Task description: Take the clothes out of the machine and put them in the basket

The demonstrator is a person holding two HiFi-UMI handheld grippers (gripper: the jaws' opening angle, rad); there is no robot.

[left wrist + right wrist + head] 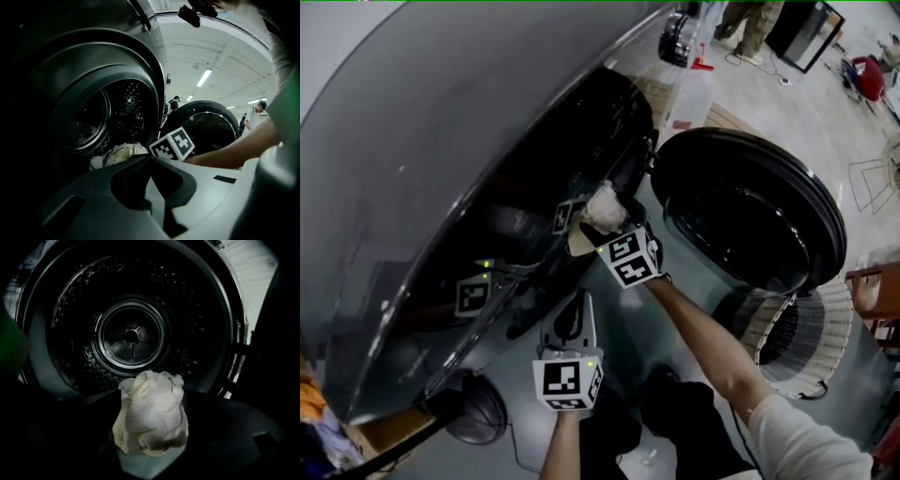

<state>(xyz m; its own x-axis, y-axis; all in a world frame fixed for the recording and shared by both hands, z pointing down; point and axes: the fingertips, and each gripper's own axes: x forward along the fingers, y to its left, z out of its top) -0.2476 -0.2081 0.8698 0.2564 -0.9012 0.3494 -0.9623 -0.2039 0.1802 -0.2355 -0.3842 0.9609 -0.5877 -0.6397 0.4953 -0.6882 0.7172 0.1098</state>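
A crumpled white cloth [152, 413] lies at the lip of the washing machine's drum [131, 336]. It sits between the wide-spread jaws of my right gripper [150, 399], which is open around it. In the head view the same cloth [605, 206] shows at the dark drum mouth, with my right gripper [600, 223] reaching in. My left gripper [571, 305] hangs lower, outside the opening, jaws together and empty. From the left gripper view, the cloth [119, 152] and the right gripper's marker cube [172, 144] show past my left gripper [150, 159]. The white perforated basket [811, 342] stands on the floor at the right.
The machine's round door [750, 211] is swung open to the right, between the drum and the basket. A dark round object [478, 408] lies on the floor at lower left. A wooden piece [872, 291] stands at the right edge. People stand far behind [750, 19].
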